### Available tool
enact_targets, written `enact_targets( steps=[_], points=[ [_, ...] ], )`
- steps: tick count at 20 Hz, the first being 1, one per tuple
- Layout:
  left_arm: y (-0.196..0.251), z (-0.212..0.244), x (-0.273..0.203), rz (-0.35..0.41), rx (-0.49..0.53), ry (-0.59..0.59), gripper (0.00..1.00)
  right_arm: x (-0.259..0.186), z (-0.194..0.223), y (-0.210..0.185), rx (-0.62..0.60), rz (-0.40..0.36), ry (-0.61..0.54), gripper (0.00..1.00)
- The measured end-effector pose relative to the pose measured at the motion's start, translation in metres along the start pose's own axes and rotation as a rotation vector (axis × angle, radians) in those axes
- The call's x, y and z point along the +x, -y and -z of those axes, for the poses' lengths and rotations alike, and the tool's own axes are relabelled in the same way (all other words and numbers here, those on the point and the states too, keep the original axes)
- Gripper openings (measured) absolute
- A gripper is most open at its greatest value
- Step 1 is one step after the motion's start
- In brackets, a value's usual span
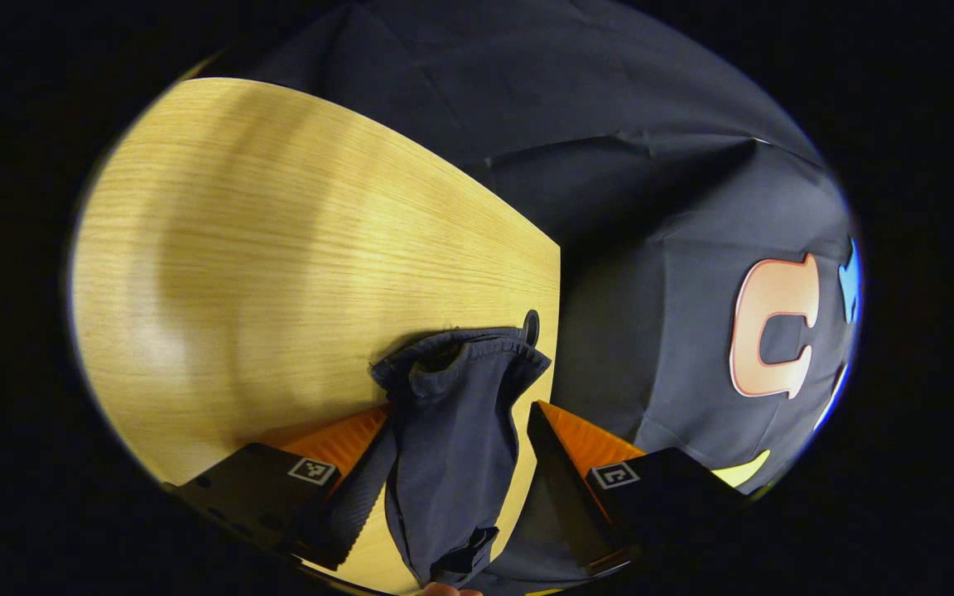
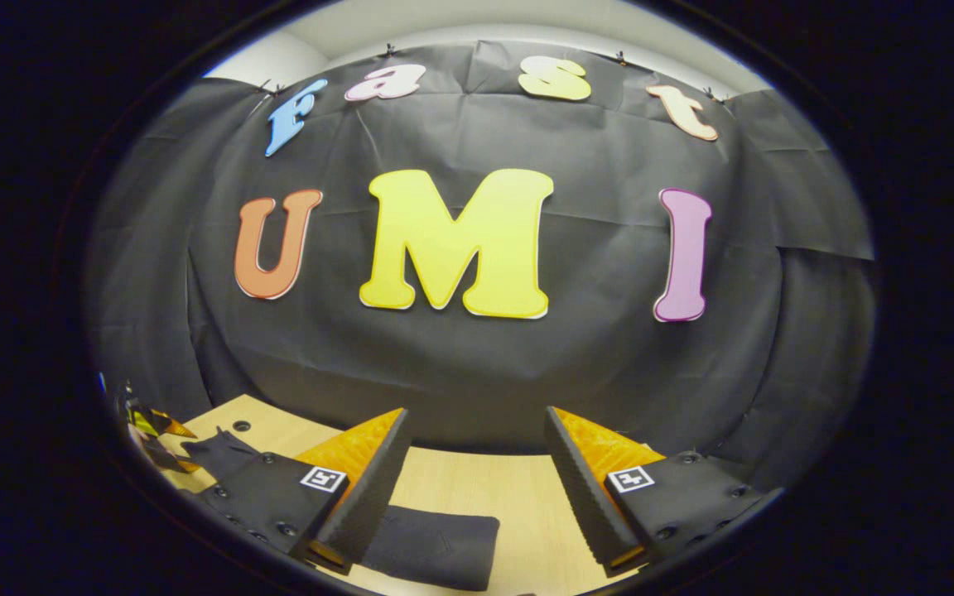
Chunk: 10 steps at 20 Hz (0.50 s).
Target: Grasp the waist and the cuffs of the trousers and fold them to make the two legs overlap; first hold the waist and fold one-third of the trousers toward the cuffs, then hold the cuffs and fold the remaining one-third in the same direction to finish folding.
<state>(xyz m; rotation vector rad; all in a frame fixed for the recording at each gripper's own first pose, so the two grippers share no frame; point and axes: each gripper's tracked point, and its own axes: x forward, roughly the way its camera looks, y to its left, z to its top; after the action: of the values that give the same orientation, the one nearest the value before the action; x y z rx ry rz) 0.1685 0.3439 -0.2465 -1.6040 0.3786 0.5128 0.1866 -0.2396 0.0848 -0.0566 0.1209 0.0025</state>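
Broadly, the table [image 1: 278,248] is carrying the dark trousers [image 1: 452,414]. The left gripper [image 1: 456,439] is straddling a bunched end of them lying along its axis; its jaws are standing apart, seemingly not pinching. The right gripper [image 2: 477,463] is hovering with jaws spread wide and empty, a folded part lying just below-left of it.

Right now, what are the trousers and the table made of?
The trousers look like soft dark woven cloth, maybe cotton: they droop and wrinkle, with a stitched hem. The table looks like pale wood or wood-look laminate: fine straight grain lines and a smooth, slightly shiny top.
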Motion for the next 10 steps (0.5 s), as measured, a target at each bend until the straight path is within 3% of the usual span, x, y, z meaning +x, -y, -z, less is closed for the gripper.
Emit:
enact_targets(
  steps=[2, 3, 4, 8, 10],
  points=[
    [-0.006, 0.003, 0.005, -0.009, -0.005, -0.018, 0.83, 0.001, 0.001, 0.003, 0.01, 0.002, -0.007, 0.98],
    [-0.008, 0.003, 0.006, -0.01, -0.007, -0.023, 0.65, 0.001, 0.002, 0.005, 0.012, 0.004, -0.011, 0.98],
    [-0.011, 0.002, 0.009, -0.023, -0.008, -0.018, 0.61, 0.001, 0.004, 0.006, 0.01, 0.005, -0.014, 0.98],
    [-0.021, 0.002, 0.013, -0.051, 0.032, -0.006, 0.07, -0.002, 0.005, 0.014, -0.001, 0.011, -0.023, 0.99],
    [-0.021, 0.001, 0.013, -0.054, 0.062, 0.006, 0.04, -0.002, 0.005, 0.017, -0.004, 0.013, -0.024, 0.99]
  ],
)
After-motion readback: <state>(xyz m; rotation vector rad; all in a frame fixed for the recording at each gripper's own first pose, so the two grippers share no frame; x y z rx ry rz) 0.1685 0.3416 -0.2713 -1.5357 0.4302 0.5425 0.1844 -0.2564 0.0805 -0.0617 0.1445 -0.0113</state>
